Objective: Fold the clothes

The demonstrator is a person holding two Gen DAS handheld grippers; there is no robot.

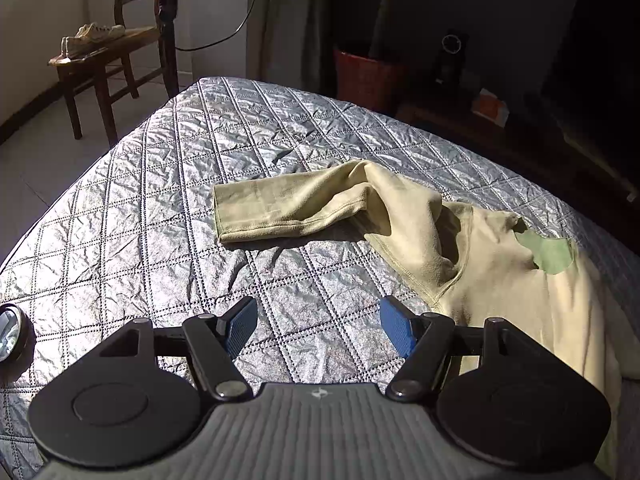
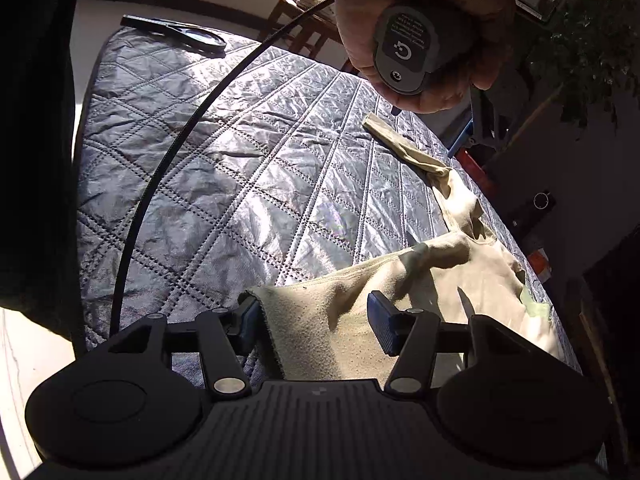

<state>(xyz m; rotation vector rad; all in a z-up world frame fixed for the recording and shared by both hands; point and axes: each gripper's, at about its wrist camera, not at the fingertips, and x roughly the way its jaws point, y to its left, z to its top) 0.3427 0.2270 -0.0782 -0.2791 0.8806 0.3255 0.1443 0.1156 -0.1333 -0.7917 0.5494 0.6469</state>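
Observation:
A beige long-sleeved shirt (image 1: 480, 264) lies crumpled on the silver quilted bed cover (image 1: 200, 184). One sleeve (image 1: 288, 204) stretches out to the left, and a green patch (image 1: 548, 252) shows at its neck. My left gripper (image 1: 318, 328) is open over bare quilt just left of the shirt's body, with nothing between its blue pads. In the right wrist view the shirt (image 2: 460, 280) runs away to the upper right. Its near edge lies between the fingers of my right gripper (image 2: 314, 320), which stand wide apart. The pads do not press the cloth.
A wooden chair (image 1: 100, 68) with shoes on it stands beyond the bed's far left corner. A red basket (image 1: 368, 76) sits behind the bed. A magnifying glass (image 2: 200, 38) lies at a bed corner. A hand (image 2: 420, 28) and a black cable (image 2: 180, 140) hang above the quilt.

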